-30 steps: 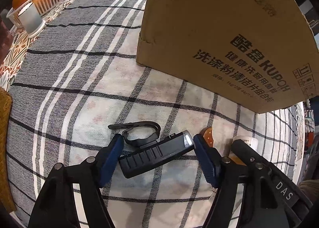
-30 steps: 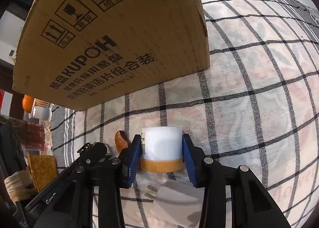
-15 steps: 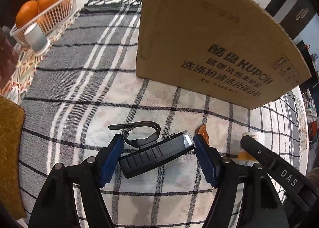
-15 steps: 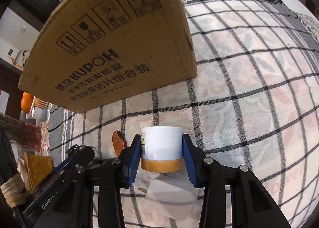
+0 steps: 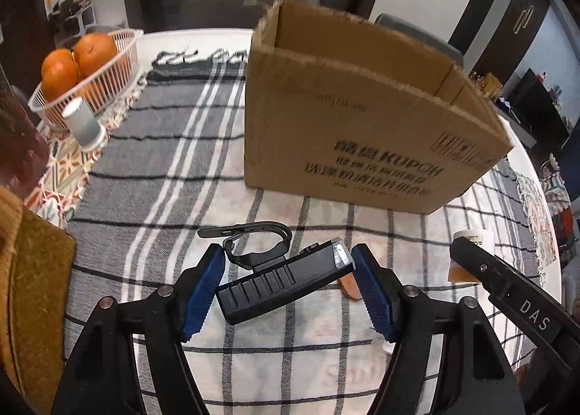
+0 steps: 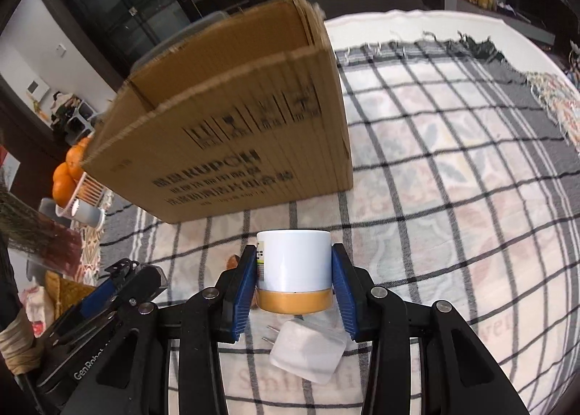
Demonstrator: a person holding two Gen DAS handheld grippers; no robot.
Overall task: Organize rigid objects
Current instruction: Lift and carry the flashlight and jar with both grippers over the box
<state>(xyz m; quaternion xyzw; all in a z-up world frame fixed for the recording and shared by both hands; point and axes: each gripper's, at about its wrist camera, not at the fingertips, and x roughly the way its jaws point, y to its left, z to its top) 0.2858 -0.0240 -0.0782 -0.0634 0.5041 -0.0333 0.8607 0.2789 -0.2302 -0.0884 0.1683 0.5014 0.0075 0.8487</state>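
Between my left gripper's [image 5: 288, 288] blue pads lies a black clip-on light [image 5: 286, 279], set crosswise with its lens end against the right pad and its butt end at the left one; the jaws stand fairly wide and seem closed just enough to hold it by the ends. My right gripper [image 6: 295, 279] has a white jar with an amber base [image 6: 294, 272] pinched squarely between its pads, upright. The cardboard box [image 5: 357, 125] stands open-topped on the checked cloth [image 5: 152, 175] just ahead of both — that, I judge, is where these go.

The light worries me; it sits askew, gripped only at its tips, and a tilt on the way over the box wall could let it pivot and drop. Its loop strap [image 5: 253, 241] sticks out forward and might catch the box rim. The jar is safer, though the pads hold it partly on the smooth white body; a bump on the rim could slip it. A white plug adapter [image 6: 308, 351] lies on the table right under the jar, and a small brown piece [image 5: 349, 286] beside the light.

Both my hands are held low and level, side by side, grippers pointing at the near box wall, below its rim.
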